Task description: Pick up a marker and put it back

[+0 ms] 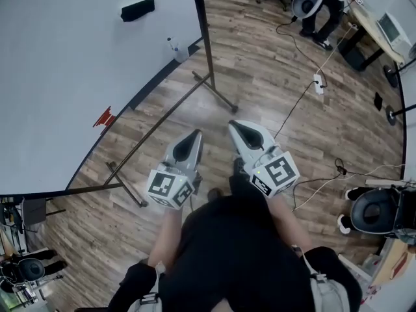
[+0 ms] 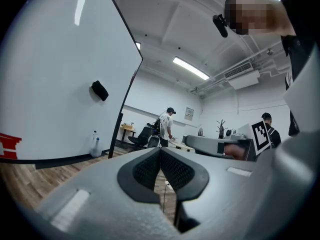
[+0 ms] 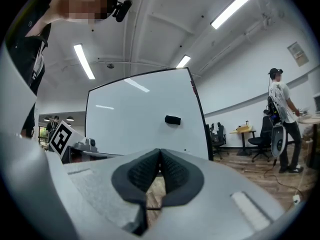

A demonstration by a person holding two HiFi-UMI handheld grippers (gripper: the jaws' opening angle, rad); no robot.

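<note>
A large whiteboard [image 1: 78, 70] on a wheeled stand fills the left of the head view. On it sit a black eraser [image 1: 138, 10] and, at the lower ledge, a spray bottle [image 1: 177, 49] and a small red item [image 1: 104, 117] that may be markers; it is too small to tell. Both grippers hang in front of my body over the wood floor, apart from the board. My left gripper [image 1: 194, 135] is shut and empty, as is the right gripper [image 1: 234, 125]. The left gripper view shows the eraser [image 2: 99, 90], the bottle [image 2: 95, 144] and the red item [image 2: 8, 145]. The eraser [image 3: 173, 120] also shows in the right gripper view.
The board's stand legs [image 1: 218, 96] reach across the floor just ahead of the grippers. A power strip [image 1: 318, 83] and cables lie to the right. A black chair [image 1: 374, 210] stands at the right edge. A person [image 1: 322, 2] stands by desks at the back.
</note>
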